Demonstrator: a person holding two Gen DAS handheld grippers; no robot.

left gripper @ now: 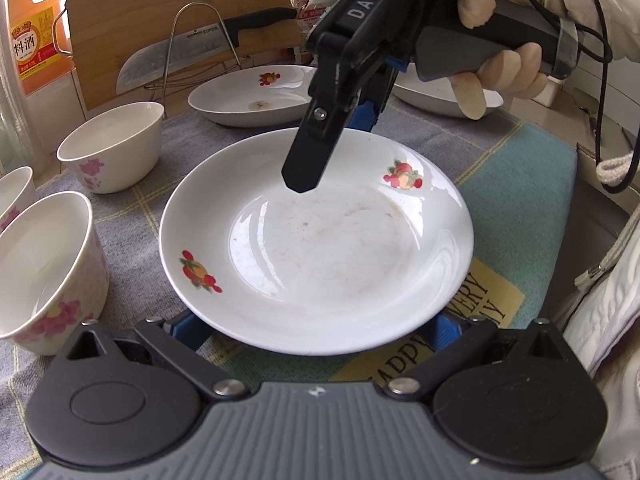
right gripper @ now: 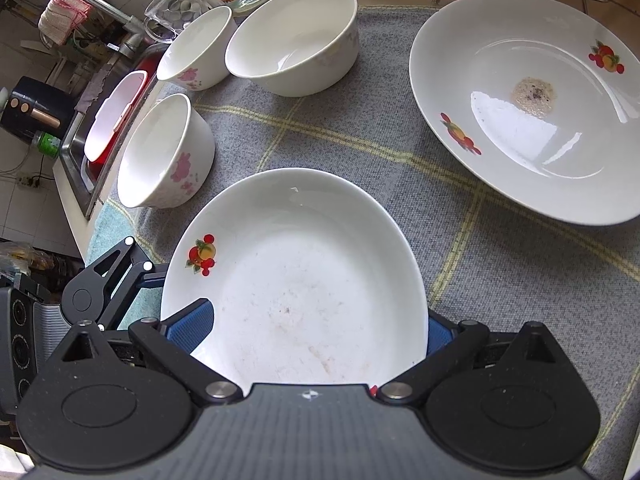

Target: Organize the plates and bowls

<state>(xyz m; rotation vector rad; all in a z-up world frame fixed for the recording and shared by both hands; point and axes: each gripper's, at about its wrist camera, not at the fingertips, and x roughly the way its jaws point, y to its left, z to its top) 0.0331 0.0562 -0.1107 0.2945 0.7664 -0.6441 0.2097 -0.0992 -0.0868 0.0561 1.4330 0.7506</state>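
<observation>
A white plate with fruit prints (left gripper: 316,240) sits between both grippers, above the grey checked cloth; it also shows in the right wrist view (right gripper: 296,280). My left gripper (left gripper: 316,332) has its blue pads at the plate's near rim, mostly hidden under it. My right gripper (left gripper: 340,136) reaches in from the far side, jaws at the plate's far rim; in its own view its gripper (right gripper: 320,332) has blue pads (right gripper: 192,320) on either side of the plate. Another fruit-print plate (right gripper: 520,108) with a brown stain lies beyond. Three white bowls (right gripper: 296,36) with pink flowers stand at the cloth's left.
A knife (left gripper: 168,60) in a wire rack leans on a wooden cutting board (left gripper: 168,8). An orange bottle (left gripper: 32,32) stands at the far left. A sink (right gripper: 80,148) with a red basin lies past the bowls. A further white dish (left gripper: 436,96) sits behind my right hand.
</observation>
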